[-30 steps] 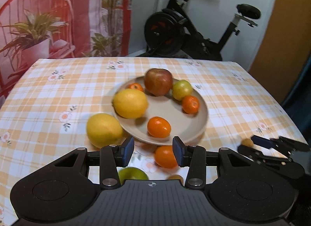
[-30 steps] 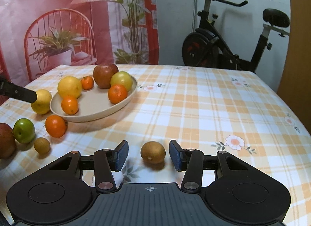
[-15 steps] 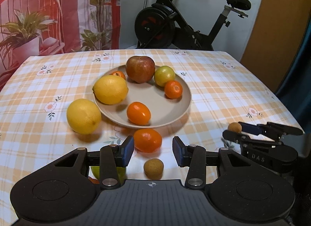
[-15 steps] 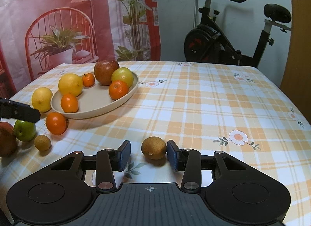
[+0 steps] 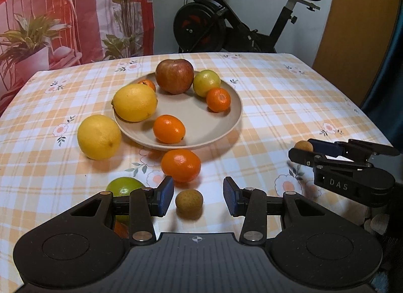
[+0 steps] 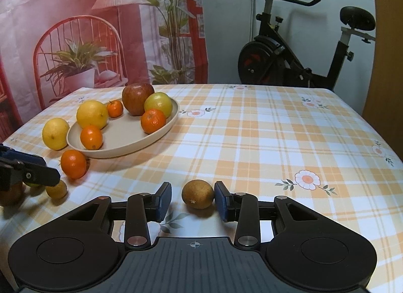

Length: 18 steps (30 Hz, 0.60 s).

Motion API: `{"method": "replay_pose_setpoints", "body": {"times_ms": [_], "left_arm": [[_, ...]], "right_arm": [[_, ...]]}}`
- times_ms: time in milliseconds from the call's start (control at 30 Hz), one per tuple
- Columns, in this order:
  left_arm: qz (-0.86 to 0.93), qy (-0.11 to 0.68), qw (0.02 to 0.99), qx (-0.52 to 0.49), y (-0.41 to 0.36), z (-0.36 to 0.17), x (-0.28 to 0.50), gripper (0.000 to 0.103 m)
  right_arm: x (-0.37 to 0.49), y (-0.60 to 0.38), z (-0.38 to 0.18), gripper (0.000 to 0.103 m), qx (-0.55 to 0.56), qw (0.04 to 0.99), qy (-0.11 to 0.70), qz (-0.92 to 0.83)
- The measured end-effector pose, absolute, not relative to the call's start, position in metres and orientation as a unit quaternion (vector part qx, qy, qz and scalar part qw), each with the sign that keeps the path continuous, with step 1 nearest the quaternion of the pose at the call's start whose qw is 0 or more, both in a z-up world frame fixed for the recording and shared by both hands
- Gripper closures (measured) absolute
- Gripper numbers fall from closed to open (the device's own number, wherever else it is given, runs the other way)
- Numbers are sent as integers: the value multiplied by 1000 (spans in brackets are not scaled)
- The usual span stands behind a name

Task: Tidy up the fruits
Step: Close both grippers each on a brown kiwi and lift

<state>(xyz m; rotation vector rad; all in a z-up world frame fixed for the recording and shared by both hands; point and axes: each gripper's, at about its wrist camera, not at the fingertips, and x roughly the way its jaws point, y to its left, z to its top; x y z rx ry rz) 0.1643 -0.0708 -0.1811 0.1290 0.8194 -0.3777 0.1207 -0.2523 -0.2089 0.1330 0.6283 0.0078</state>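
Observation:
My left gripper [image 5: 198, 198] is open, low over the cloth, with a small round brown fruit [image 5: 189, 202] lying between its pads and touching neither. An orange [image 5: 180, 165] lies just beyond it and a green fruit [image 5: 123, 188] sits behind the left finger. My right gripper [image 6: 192, 201] is closing around a larger brown fruit [image 6: 198, 194]. The right pad touches that fruit and the left pad stands a little off it. The beige plate [image 5: 234, 121] holds a red apple [image 5: 174, 76], a lemon [image 5: 134, 102], a green-yellow fruit and oranges.
A second lemon [image 5: 99, 137] lies on the checked tablecloth [image 6: 264, 141] left of the plate. The right gripper [image 5: 301, 148] shows at the table's right edge. An exercise bike [image 6: 289, 61] and a printed backdrop stand behind the table.
The left gripper drew back and sank, so the small brown fruit now lies between its pads. The right jaws narrowed around the larger brown fruit; that hand stayed put.

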Motion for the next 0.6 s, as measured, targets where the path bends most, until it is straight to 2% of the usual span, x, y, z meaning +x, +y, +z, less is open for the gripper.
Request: {"method": "replay_pose_setpoints", "body": {"times_ms": [600], "left_arm": [[-163, 428, 886, 74, -72, -200, 173, 59]], "right_arm": [[119, -251, -207, 73, 68, 950, 305, 7]]}}
